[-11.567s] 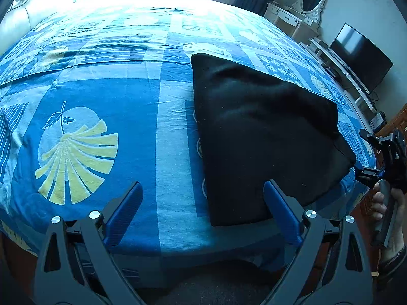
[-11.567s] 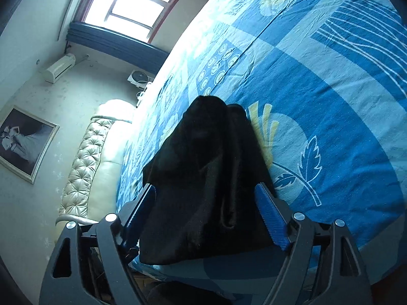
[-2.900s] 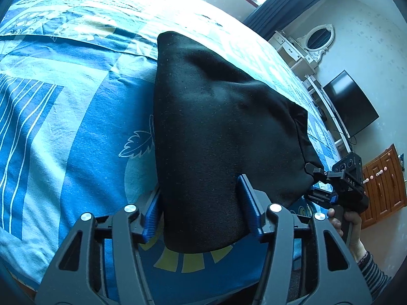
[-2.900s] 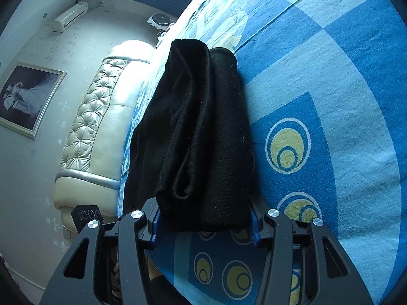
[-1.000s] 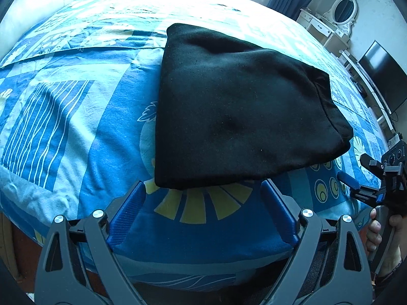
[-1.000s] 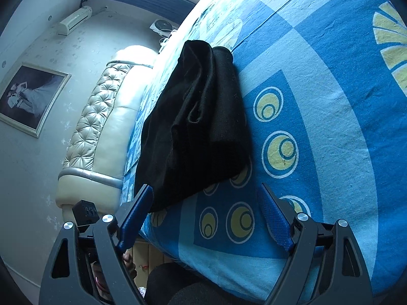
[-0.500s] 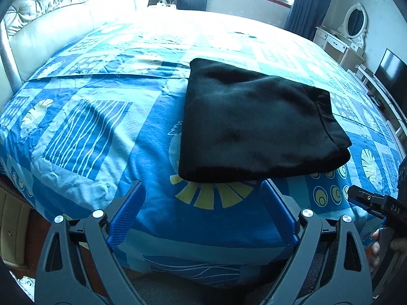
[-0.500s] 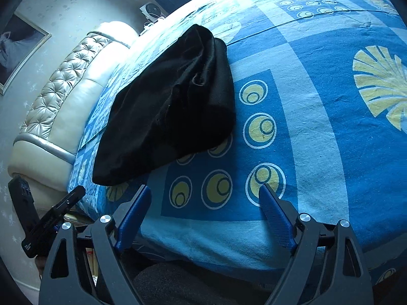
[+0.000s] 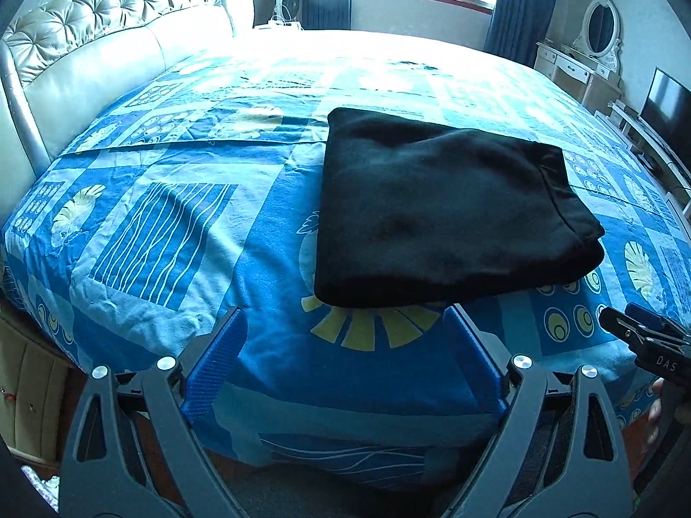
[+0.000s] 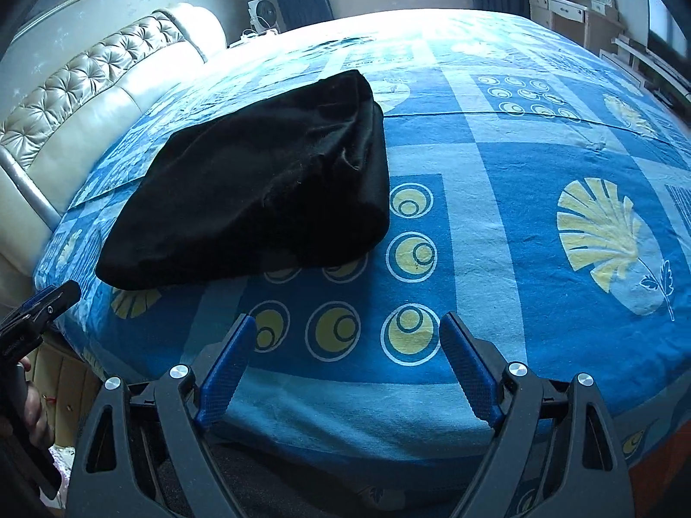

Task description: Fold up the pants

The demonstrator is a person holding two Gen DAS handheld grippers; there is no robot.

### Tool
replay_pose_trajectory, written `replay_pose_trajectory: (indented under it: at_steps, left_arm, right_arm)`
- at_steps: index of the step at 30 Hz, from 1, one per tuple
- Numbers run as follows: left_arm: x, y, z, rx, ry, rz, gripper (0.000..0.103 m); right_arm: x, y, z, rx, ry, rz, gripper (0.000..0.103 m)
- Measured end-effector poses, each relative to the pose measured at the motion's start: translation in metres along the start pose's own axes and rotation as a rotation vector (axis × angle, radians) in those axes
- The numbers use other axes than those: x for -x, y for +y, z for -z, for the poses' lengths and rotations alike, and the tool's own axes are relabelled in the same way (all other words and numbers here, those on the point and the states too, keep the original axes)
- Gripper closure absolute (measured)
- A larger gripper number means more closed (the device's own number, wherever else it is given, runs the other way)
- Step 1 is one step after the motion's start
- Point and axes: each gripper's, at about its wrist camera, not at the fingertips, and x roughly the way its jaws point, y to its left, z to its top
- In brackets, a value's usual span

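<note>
Nearest, the left gripper (image 9: 345,362) and right gripper (image 10: 345,362) are seen released and drawn back past the bed (image 9: 172,216) edge, where a second ago they stood closer; beyond, the pants (image 9: 440,216) are left folded on the bedspread, so the fold is judged complete; no containers are seen

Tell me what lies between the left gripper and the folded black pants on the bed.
Nothing visible does. Only bare patterned bedspread separates the open left gripper from the near edge of the pants. The right gripper, also open, is off to the side.
</note>
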Motion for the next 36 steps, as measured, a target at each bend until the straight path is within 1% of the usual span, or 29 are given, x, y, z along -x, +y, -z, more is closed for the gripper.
replay_pose_trajectory:
  at_steps: [5, 10, 13, 17, 22, 28, 33, 36]
  left_arm:
    - [-0.002, 0.004, 0.001, 0.028, 0.004, 0.019, 0.011]
    - [0.001, 0.0, 0.001, 0.008, -0.004, 0.038, 0.011]
    - [0.001, -0.002, 0.001, 0.002, 0.008, 0.062, 0.011]
    - [0.002, -0.005, 0.001, -0.011, 0.004, 0.069, 0.011]
    - [0.003, -0.009, 0.001, -0.043, -0.006, 0.048, 0.011]
    - [0.003, -0.008, -0.001, -0.036, -0.005, 0.05, 0.01]
    - [0.003, -0.01, -0.001, -0.05, -0.001, 0.041, 0.01]
    - [0.003, -0.013, -0.001, -0.071, 0.001, 0.017, 0.01]
  right_arm:
    - [-0.001, 0.0, 0.001, -0.01, 0.002, 0.007, 0.018]
    - [-0.002, 0.0, 0.003, -0.017, 0.014, 0.003, 0.018]
    - [-0.003, -0.001, 0.004, -0.019, 0.019, 0.002, 0.018]
    - [-0.003, -0.001, 0.004, -0.018, 0.022, 0.002, 0.018]
    - [-0.004, -0.001, 0.004, -0.016, 0.022, 0.006, 0.018]
    - [-0.006, -0.001, 0.005, -0.013, 0.026, 0.014, 0.018]
    - [-0.007, -0.001, 0.005, -0.013, 0.033, 0.013, 0.018]
    - [-0.007, 0.0, 0.006, -0.01, 0.034, 0.011, 0.018]
